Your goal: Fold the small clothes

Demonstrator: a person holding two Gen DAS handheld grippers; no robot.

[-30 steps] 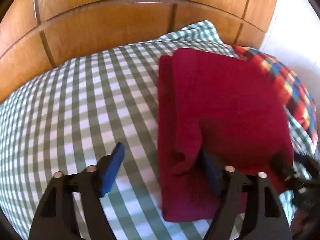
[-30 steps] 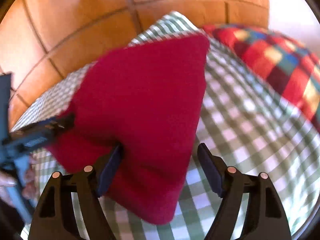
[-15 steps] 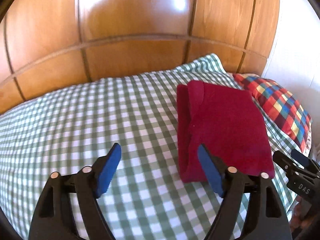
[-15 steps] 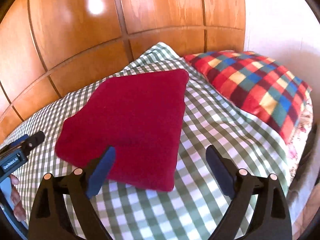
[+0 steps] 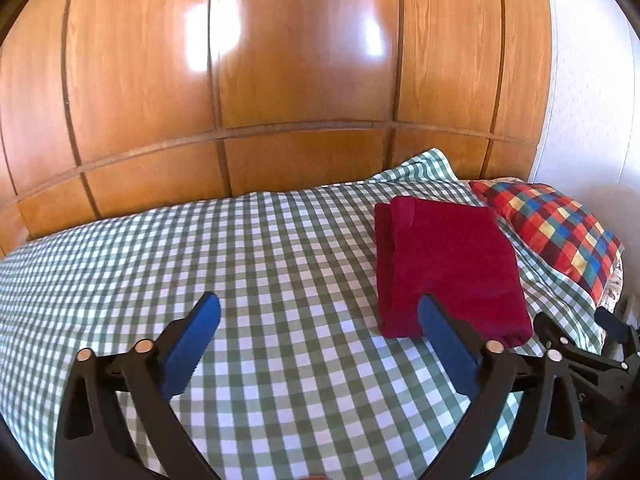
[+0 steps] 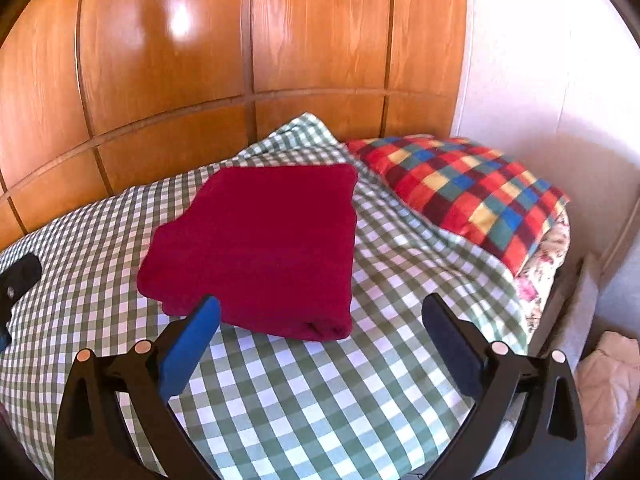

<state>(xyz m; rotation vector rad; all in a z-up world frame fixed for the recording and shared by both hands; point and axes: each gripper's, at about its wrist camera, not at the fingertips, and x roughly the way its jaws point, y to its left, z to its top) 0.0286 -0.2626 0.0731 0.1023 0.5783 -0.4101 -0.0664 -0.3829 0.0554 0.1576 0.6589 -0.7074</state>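
- Looking along the left gripper (image 5: 319, 312), the folded red garment (image 5: 448, 264) lies flat on the green-and-white checked sheet (image 5: 260, 264) at about two o'clock, a neat rectangle with a narrower folded strip along its left edge.
- Its jaws have just been opening and stand wide apart with nothing between them; the right blue pad (image 5: 444, 340) overlaps the garment's near edge in the picture, but whether it touches the cloth cannot be told.
- At three o'clock a multicoloured checked pillow (image 5: 556, 228) sits just beside the garment; glossy wooden panelling (image 5: 300, 80) fills twelve o'clock; the other gripper's black frame shows at four o'clock.
- From the right gripper (image 6: 320, 316), the same red garment (image 6: 260, 244) sits at about eleven o'clock, soft and thick, with a rounded fold at its near edge.
- These jaws have also just been opening and hold nothing; the left pad (image 6: 192, 344) overlaps the garment's near corner in the picture.
- The pillow (image 6: 472, 192) lies at one o'clock on a floral cover (image 6: 540, 276); white crumpled cloth (image 6: 608, 384) sits at four o'clock.
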